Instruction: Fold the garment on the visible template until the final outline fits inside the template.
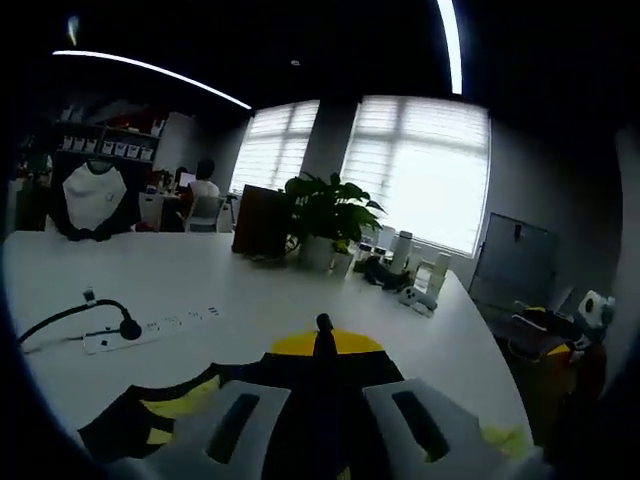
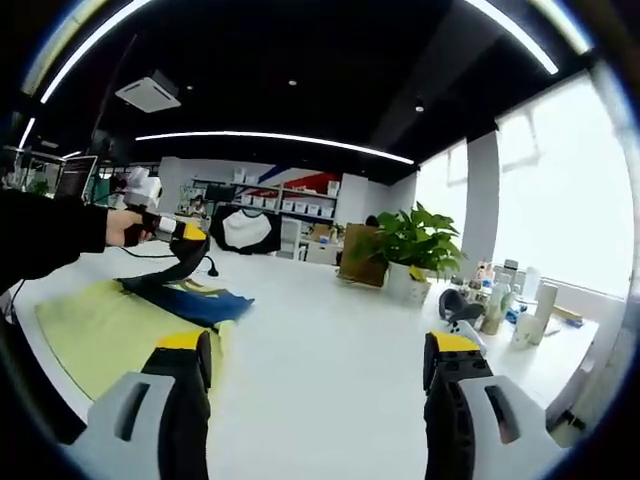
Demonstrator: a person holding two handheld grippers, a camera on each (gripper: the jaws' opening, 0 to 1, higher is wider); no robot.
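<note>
A black and dark-blue garment [image 2: 200, 303] with yellow patches lies at the far edge of the yellow-green template mat [image 2: 100, 340] on the white table. A person's hand holds my left gripper [image 2: 168, 230] above it, and a strip of the garment hangs from it. In the left gripper view the garment [image 1: 120, 428] is bunched up between the jaws of my left gripper [image 1: 324, 345], which is shut on it. My right gripper [image 2: 318, 350] hovers over bare table to the right of the mat, open with nothing between its fingers.
A potted plant [image 1: 325, 215] and a brown box stand at the table's far side, with bottles and small items [image 1: 410, 262] beside them. A power strip with a black cable [image 1: 150, 330] lies left. Shelves and a displayed shirt [image 1: 95, 200] stand behind.
</note>
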